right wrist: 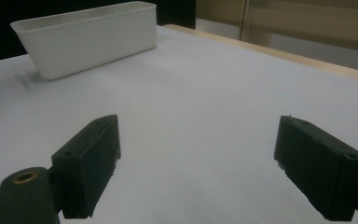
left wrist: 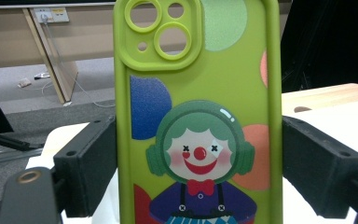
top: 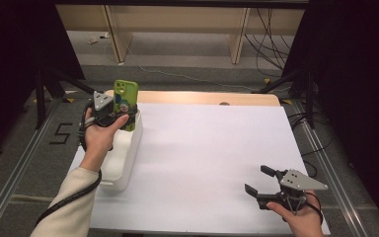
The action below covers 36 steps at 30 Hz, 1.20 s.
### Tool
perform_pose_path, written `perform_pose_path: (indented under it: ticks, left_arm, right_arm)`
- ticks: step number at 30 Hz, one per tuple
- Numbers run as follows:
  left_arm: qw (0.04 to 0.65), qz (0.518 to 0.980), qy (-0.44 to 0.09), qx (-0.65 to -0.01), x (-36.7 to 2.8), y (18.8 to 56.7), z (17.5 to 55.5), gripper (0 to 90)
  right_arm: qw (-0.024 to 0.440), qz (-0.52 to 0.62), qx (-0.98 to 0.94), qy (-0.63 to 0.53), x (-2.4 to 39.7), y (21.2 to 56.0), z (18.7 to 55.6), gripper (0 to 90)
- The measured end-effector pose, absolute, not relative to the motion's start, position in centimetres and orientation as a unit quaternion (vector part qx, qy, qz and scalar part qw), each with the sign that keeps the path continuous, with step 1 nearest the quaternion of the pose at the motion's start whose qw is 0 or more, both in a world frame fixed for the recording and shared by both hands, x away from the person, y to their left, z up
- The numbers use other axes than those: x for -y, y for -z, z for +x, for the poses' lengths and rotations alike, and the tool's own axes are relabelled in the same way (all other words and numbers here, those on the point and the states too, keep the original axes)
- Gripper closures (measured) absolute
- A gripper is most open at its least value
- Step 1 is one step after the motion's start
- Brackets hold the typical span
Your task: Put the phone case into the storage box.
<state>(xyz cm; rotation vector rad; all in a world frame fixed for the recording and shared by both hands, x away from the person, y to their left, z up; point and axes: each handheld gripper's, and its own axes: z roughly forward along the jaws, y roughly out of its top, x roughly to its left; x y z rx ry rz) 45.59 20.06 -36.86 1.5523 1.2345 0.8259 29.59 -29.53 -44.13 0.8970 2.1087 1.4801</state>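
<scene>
The left hand-held gripper [top: 123, 116] is clamped on the sides of a lime-green rubbery clown-print phone case [top: 126, 98], held upright directly above the white oblong plastic bin [top: 128, 163], while the right hand-held gripper [top: 261, 185], jaws apart, rests well away over the white counter [top: 212, 148].

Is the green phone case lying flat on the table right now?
No, the green phone case stands upright, clamped by its side edges in the left gripper above the white bin.

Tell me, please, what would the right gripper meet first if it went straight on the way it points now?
Probably nothing near: the right gripper, jaws open, points over bare white table. The white bin lies far ahead, left of its line.
</scene>
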Motion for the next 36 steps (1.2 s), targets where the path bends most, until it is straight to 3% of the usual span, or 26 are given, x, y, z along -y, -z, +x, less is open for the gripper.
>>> perform_pose_path:
  ticks: [36]
  left_arm:
    - [0.463,0.640,-0.344,-0.508,-20.3,37.3,48.0,16.1]
  right_arm:
    - [0.204,0.324,-0.753,-0.535,29.6,44.2,29.6,15.6]
